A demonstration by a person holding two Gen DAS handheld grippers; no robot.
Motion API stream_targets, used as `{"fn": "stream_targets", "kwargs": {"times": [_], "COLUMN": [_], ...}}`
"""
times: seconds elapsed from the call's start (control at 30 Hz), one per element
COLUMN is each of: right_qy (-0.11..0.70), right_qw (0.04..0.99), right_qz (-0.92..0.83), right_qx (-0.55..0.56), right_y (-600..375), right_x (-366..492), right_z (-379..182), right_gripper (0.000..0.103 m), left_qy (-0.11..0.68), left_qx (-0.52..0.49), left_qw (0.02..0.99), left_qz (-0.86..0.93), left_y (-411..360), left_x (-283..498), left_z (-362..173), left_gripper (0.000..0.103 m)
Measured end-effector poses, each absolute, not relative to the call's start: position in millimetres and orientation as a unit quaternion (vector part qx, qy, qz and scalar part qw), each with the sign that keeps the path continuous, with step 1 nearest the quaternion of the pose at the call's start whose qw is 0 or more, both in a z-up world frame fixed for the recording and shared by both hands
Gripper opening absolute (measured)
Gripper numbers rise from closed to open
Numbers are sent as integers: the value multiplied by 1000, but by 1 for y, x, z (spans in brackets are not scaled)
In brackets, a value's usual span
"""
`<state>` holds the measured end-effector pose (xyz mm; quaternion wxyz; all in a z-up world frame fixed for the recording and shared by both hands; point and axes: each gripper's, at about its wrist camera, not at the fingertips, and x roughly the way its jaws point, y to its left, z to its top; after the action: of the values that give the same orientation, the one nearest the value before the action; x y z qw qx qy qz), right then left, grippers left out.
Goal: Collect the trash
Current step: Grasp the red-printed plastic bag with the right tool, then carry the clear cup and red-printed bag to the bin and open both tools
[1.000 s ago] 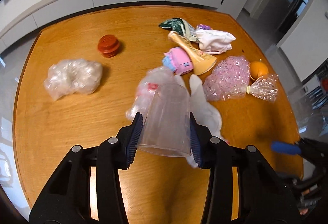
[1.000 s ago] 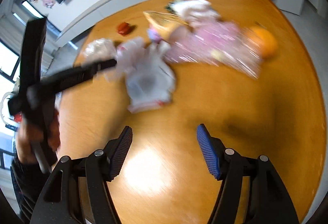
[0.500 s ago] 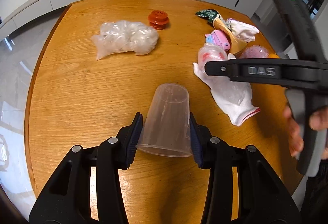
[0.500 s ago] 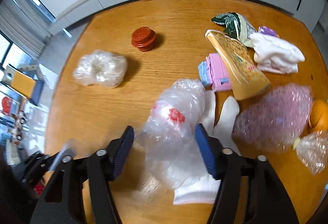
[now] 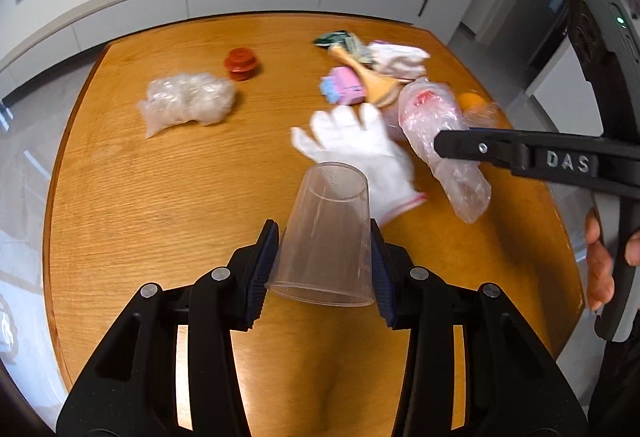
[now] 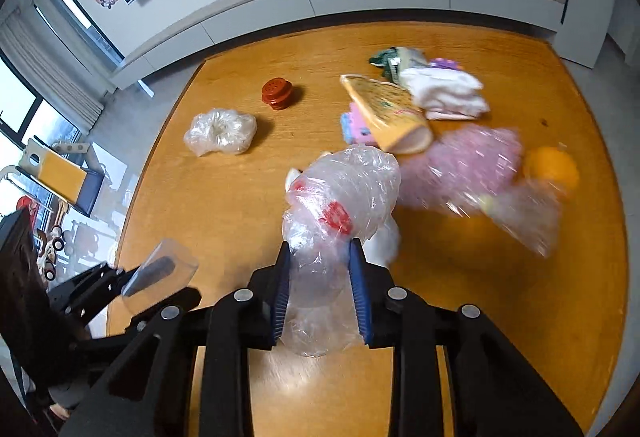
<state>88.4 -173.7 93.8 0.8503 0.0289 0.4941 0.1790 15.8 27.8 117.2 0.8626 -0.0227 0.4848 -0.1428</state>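
Crumpled plastic bag [image 6: 340,213] pinched as right tool [image 6: 320,293] jaws just closed; left tool [image 5: 324,269] clamps clear cup [image 5: 326,233] above tabletop [image 5: 160,205].

"DAS" on right tongs [image 5: 456,147]

My left hand-held gripper [image 5: 323,269] is matt black plastic with ribbed blue pads and bright metal pins, and the clear plastic cup [image 5: 326,233] between its pads is smooth and faintly glossy. The thin crinkled plastic bag [image 6: 336,221] in my right hand-held gripper [image 6: 320,297] is shiny and see-through with a red print, much like the wrinkled clear plastic bundle [image 5: 186,101] further off. The table [image 5: 160,197] is warm orange wood with fine grain and a soft satin sheen, the white glove [image 5: 360,153] looks like matt knitted cloth, and the red cap [image 5: 240,63] is dull ridged plastic.
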Motion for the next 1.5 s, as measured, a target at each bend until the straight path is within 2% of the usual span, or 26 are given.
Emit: {"fn": "stream_targets", "kwargs": {"times": [0.3, 0.53, 0.87, 1.1, 1.17, 1.23, 1.27, 1.3, 1.5], "right_qy": [469, 442, 434, 433, 438, 453, 452, 451, 435], "right_qw": [869, 885, 873, 835, 821, 803, 793, 788, 787], "right_qz": [140, 76, -68, -173, -194, -217, -243, -255, -257], "right_qx": [68, 125, 213, 291, 311, 321, 328, 332, 355], "right_y": [-282, -394, -547, -635, -653, -666, -677, -682, -692], "right_x": [-14, -114, -264, -348, -361, -370, -377, -380, -393], "right_z": [103, 94, 37, -11, -24, -34, -39, -41, -45], "right_gripper": [30, 30, 31, 31, 34, 57, 62, 67, 67], "left_qy": [471, 467, 473, 478, 481, 483, 486, 489, 468], "left_qx": [11, 58, 150, 252, 277, 294, 301, 305, 312], "left_qw": [857, 832, 747, 669, 648, 631, 621, 618, 627], "left_qz": [-209, -294, -443, -510, -522, -531, -536, -535, -538], "left_y": [-69, -181, -368, -476, -498, -511, -519, -527, -529], "left_x": [-33, -80, -168, -249, -271, -286, -293, -299, -312], "left_z": [137, 135, 110, 70, 55, 42, 37, 31, 33], "left_gripper": [43, 43, 43, 43, 43, 44, 59, 94, 97]}}
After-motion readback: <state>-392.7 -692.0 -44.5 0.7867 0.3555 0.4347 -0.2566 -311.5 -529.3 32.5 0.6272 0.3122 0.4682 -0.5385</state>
